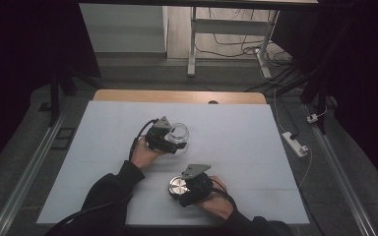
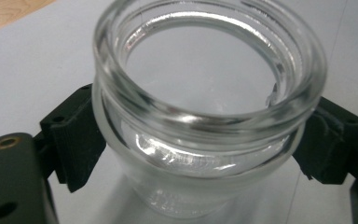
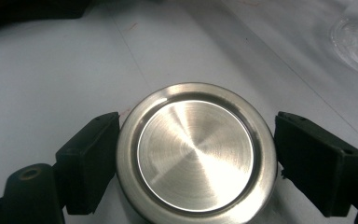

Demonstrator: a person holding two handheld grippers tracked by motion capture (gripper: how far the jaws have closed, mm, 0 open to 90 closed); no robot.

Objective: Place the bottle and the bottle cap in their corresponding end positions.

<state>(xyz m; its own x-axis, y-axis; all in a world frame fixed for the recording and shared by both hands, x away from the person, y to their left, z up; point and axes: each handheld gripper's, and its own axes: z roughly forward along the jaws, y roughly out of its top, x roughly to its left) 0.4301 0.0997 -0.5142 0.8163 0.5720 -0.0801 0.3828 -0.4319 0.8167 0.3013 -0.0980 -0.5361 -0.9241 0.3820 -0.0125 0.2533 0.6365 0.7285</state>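
Observation:
A clear glass jar (image 1: pixel 179 132) with no lid stands upright on the white table top (image 1: pixel 256 147), left of centre. My left gripper (image 1: pixel 176 141) reaches around it from the left. In the left gripper view the jar's neck (image 2: pixel 205 123) sits between the two black pads (image 2: pixel 77 140), which stand just off the glass, so the left gripper (image 2: pixel 200 144) is open. A round brushed-metal lid (image 1: pixel 176 185) lies flat nearer the front edge. My right gripper (image 1: pixel 179 191) straddles the lid (image 3: pixel 196 149). Its pads (image 3: pixel 317 158) flank the rim with a thin gap on the right, so the right gripper (image 3: pixel 196 161) is open.
The white sheet leaves a wooden strip (image 1: pixel 177 96) bare at the table's far edge. A power strip (image 1: pixel 295 143) and cables lie on the floor to the right. A desk frame (image 1: pixel 193 44) stands beyond the table. The jar's base shows at the right gripper view's top right (image 3: pixel 356 39).

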